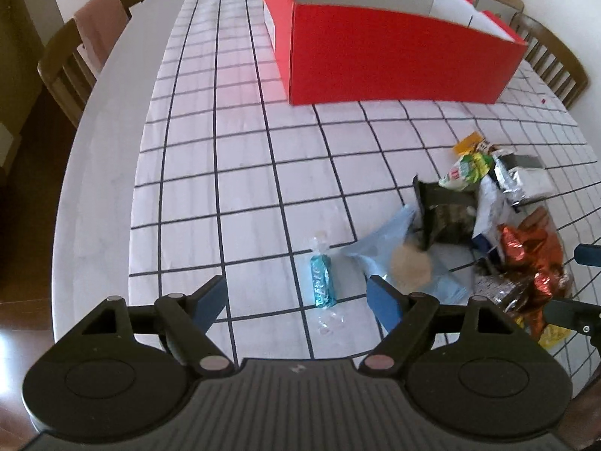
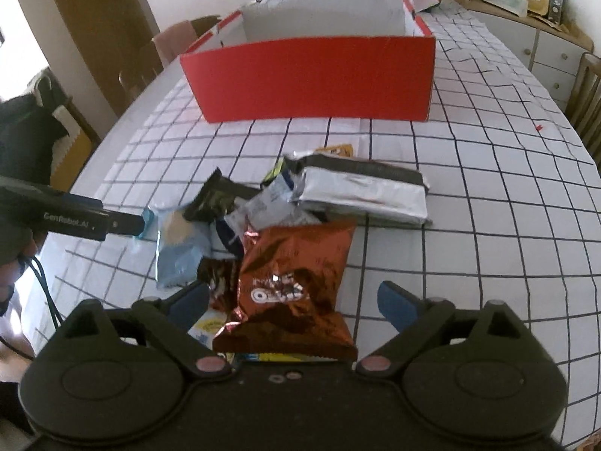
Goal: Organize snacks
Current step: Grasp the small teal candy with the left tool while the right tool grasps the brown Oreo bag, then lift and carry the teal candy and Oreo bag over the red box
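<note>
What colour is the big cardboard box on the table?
The big cardboard box is red outside, pale inside; clearest in the right wrist view.

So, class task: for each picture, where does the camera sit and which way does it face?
Left wrist: on the left tongs, angled down at a teal bar; right tongs at the edge.
Right wrist: on the right tongs, over a copper bag; left tongs and hand show.
Shared: red box, snack pile.

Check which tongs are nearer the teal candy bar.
Left. The left tongs straddle the teal candy bar, open, not touching it. The right tongs are open around the copper-red chip bag, across the snack pile.
</note>
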Demonstrator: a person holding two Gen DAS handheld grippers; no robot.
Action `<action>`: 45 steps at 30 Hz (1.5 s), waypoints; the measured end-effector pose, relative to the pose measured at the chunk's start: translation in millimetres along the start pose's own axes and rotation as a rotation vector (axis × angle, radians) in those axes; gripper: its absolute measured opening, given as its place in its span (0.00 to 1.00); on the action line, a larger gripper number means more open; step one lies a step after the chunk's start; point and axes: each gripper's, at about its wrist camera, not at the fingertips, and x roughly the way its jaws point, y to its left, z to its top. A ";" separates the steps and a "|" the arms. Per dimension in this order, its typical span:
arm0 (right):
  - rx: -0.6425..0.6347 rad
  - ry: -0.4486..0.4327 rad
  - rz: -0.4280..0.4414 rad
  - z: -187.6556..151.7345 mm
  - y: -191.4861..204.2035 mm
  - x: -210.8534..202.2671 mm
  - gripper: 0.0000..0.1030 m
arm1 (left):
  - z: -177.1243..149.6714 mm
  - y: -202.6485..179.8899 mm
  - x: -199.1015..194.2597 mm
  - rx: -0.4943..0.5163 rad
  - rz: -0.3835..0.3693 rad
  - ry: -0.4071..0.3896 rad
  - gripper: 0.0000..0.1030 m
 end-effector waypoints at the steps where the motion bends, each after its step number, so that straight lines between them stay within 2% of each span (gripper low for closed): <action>1: -0.004 0.005 -0.001 -0.4 0.6 1.3 0.91 | -0.9 -0.3 1.9 0.003 0.000 0.002 0.78; 2: -0.007 0.010 -0.001 -0.7 0.8 2.9 0.90 | -1.0 -1.0 2.9 0.005 0.001 0.005 0.78; 6: -0.009 0.025 -0.007 -0.8 0.2 8.8 0.85 | -1.1 -1.3 9.7 0.002 -0.005 0.025 0.63; 10: -0.014 0.035 -0.012 -0.1 0.7 14.2 0.81 | -0.8 -4.5 9.8 0.011 0.005 0.019 0.53; 12: -0.016 0.038 -0.011 0.2 1.0 15.5 0.77 | -0.3 -5.6 8.9 0.011 0.012 0.014 0.42; 16: -0.009 0.044 0.005 0.5 -0.5 16.3 0.65 | 1.8 -6.8 9.3 0.003 0.014 0.015 0.28; 18: -0.012 0.044 0.006 -0.2 -0.3 15.3 0.62 | 2.2 -7.2 9.8 0.000 0.019 0.014 0.17; 20: -0.015 0.043 -0.002 -0.5 0.6 14.9 0.59 | 2.7 -7.4 10.5 -0.004 0.028 0.015 0.12; 23: -0.021 0.036 0.001 -0.7 1.3 11.9 0.47 | 3.0 -8.2 9.9 -0.019 0.017 0.011 0.12; 24: -0.020 0.037 0.006 -0.4 1.2 10.9 0.46 | 3.0 -8.3 9.8 -0.023 0.014 0.010 0.12; 37: 0.048 -0.016 -0.003 2.6 -5.0 -13.8 0.44 | 4.5 -1.8 -9.4 -0.082 -0.032 -0.012 0.12; 45: 0.070 -0.067 0.001 11.4 -3.3 -37.2 0.44 | 7.3 2.0 -38.9 -0.089 -0.064 -0.070 0.12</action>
